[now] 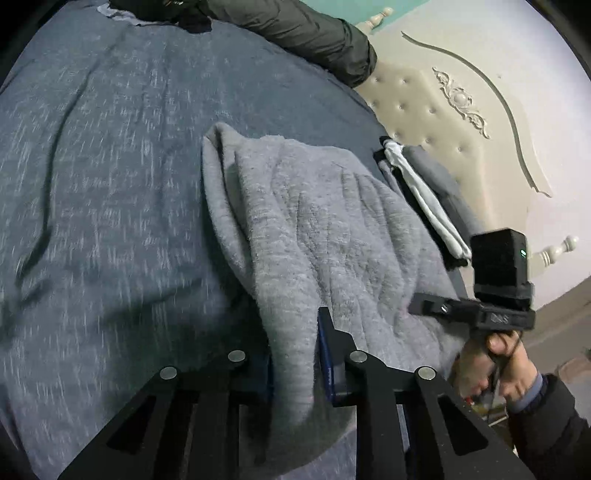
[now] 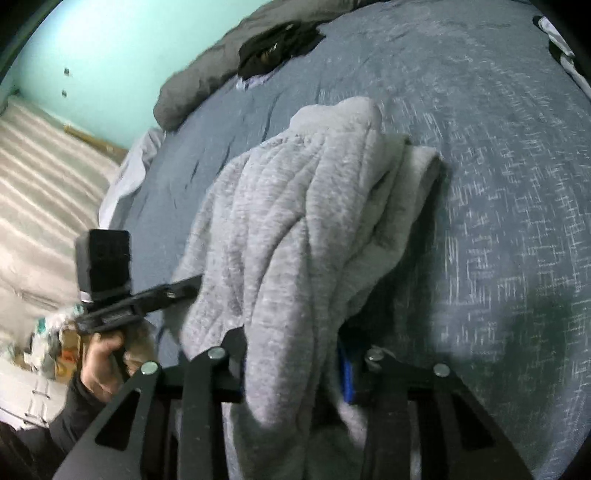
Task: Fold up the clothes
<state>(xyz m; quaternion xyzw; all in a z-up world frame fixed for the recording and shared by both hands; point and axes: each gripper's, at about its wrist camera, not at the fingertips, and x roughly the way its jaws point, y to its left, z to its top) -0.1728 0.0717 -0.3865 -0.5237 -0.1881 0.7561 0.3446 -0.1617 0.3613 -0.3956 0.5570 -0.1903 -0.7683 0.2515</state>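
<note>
A light grey fleece garment [image 1: 325, 229] lies bunched on the blue-grey bed cover [image 1: 110, 184], and its near edge is lifted. In the left wrist view my left gripper [image 1: 293, 343] is shut on a fold of it, pinched between the blue pads. The right gripper [image 1: 417, 306], held in a hand, reaches into the cloth's right side. In the right wrist view the same garment [image 2: 295, 221] drapes over my right gripper [image 2: 291, 354], which is shut on a thick fold. The left gripper [image 2: 184, 286] enters the cloth from the left.
A folded stack of dark and white clothes [image 1: 428, 206] sits by the cream tufted headboard [image 1: 443, 110]. A dark green jacket [image 1: 314, 33] and a black item [image 2: 277, 48] lie at the far side. A grey duvet [image 2: 207, 77] rests near the teal wall [image 2: 110, 55].
</note>
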